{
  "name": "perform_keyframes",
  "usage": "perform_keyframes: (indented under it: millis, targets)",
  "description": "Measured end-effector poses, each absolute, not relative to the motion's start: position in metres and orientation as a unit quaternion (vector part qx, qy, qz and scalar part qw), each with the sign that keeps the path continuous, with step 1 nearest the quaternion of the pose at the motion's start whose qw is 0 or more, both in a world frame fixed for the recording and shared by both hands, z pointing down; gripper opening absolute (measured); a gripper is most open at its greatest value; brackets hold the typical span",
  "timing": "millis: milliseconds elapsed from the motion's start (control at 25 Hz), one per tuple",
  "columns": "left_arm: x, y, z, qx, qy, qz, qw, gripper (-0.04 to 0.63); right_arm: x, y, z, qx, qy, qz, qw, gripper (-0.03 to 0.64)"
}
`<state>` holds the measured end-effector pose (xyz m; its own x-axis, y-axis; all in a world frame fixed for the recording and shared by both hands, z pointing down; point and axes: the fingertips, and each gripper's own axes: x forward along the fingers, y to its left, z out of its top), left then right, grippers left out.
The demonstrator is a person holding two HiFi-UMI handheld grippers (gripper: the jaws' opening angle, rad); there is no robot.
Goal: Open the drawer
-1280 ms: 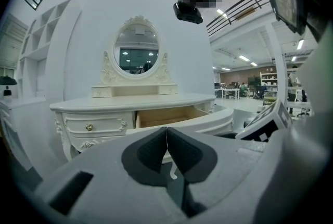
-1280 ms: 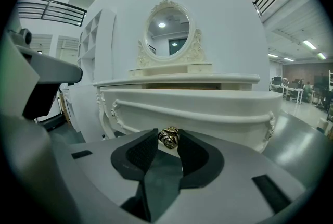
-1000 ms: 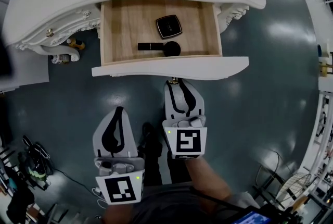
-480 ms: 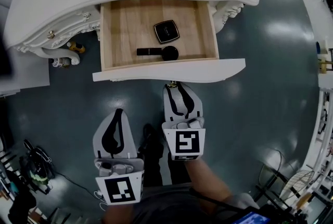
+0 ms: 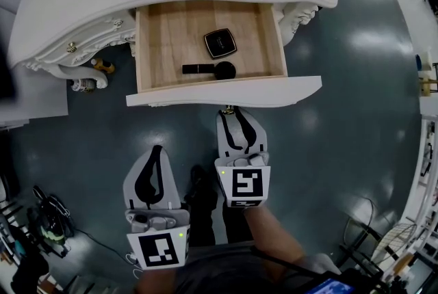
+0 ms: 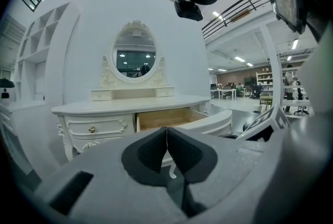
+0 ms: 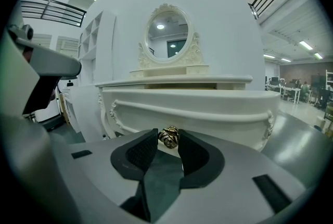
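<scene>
Right gripper view: right claw (image 7: 167, 138) pinches small, likely slick brass knob (image 7: 169, 135); drawer (image 7: 208, 108) looks light, rigid; left claw (image 6: 166, 137) closed, empty.

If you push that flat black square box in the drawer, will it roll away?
Probably not: the black square box lies flat with straight edges, so it should slide, not roll. The drawer has a smooth-looking wooden floor, so a small push may do. It looks thin, so likely light.
</scene>
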<state>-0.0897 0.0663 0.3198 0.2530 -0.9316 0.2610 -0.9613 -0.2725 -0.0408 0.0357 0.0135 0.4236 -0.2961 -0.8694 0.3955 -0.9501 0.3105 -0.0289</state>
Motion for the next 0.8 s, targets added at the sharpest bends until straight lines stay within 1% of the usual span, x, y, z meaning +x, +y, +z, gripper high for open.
perform_keyframes:
  millis: [80, 160, 200, 400, 480, 560, 680, 800]
  targets:
    - [-0.09, 0.065, 0.316, 0.79, -0.6, 0.115, 0.058, 0.015, 0.036, 0.013, 0.425, 0.574, -0.792, 0.138, 0.156, 0.121]
    - [-0.091, 0.066, 0.31, 0.791, -0.599, 0.113, 0.053, 0.015, 0.035, 0.017, 0.424, 0.573, -0.791, 0.142, 0.162, 0.148]
    - [-0.092, 0.066, 0.305, 0.792, -0.598, 0.114, 0.05, 0.015, 0.035, 0.02, 0.422, 0.573, -0.79, 0.143, 0.166, 0.15]
    - [-0.102, 0.06, 0.252, 0.795, -0.598, 0.101, 0.023, 0.015, 0.026, 0.04, 0.383, 0.562, -0.795, 0.135, 0.181, 0.155]
    - [-0.106, 0.058, 0.225, 0.795, -0.6, 0.089, 0.018, 0.015, 0.023, 0.045, 0.347, 0.563, -0.801, 0.127, 0.159, 0.155]
    - [-0.109, 0.058, 0.2, 0.797, -0.598, 0.08, 0.013, 0.015, 0.018, 0.047, 0.302, 0.563, -0.809, 0.116, 0.122, 0.152]
    - [-0.11, 0.064, 0.165, 0.8, -0.596, 0.073, 0.006, 0.015, 0.006, 0.052, 0.231, 0.553, -0.825, 0.085, 0.083, 0.101]
    - [-0.109, 0.074, 0.129, 0.798, -0.597, 0.072, -0.02, 0.015, -0.007, 0.06, 0.167, 0.539, -0.839, 0.041, 0.059, 0.049]
